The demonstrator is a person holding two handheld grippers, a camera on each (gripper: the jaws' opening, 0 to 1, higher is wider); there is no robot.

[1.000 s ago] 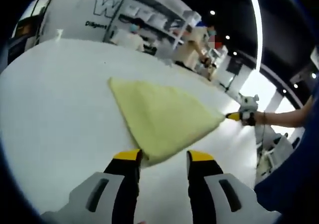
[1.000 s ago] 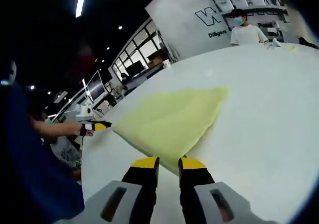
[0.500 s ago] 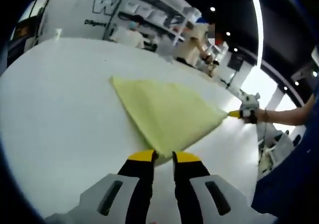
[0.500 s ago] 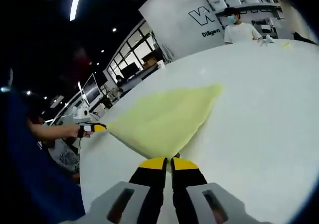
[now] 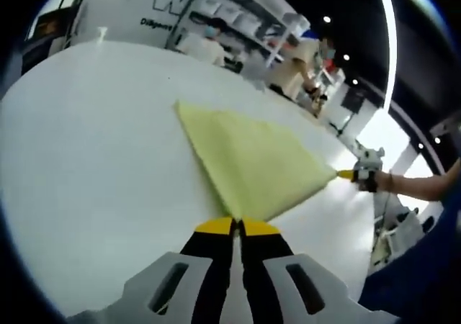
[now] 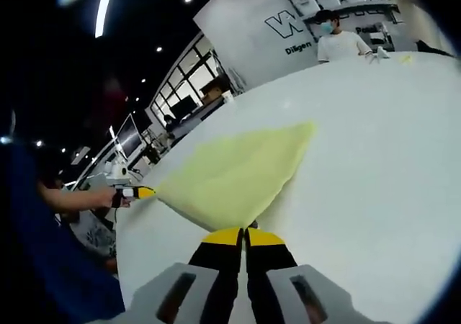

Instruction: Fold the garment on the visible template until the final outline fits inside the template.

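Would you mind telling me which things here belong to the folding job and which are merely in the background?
Belonging to the job:
yellow garment, on the white table
left gripper, shut on a garment corner
right gripper, shut on another corner

Just about:
person in a white shirt beyond the table
white sign board
shelves
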